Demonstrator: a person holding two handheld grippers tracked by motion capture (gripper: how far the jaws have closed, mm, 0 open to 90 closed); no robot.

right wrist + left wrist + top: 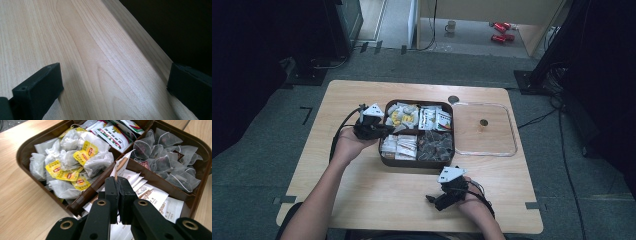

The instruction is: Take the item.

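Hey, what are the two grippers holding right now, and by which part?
The left gripper pinches a white-and-brown paper sachet by its lower edge, jaws shut. The right gripper holds nothing, jaws open.

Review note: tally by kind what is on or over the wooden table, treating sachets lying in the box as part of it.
Brown four-compartment box: 1
Clear square plastic lid: 1
Black two-jaw grippers: 2, left gripper and right gripper
White-and-brown paper sachet in the left gripper: 1
Total: 5
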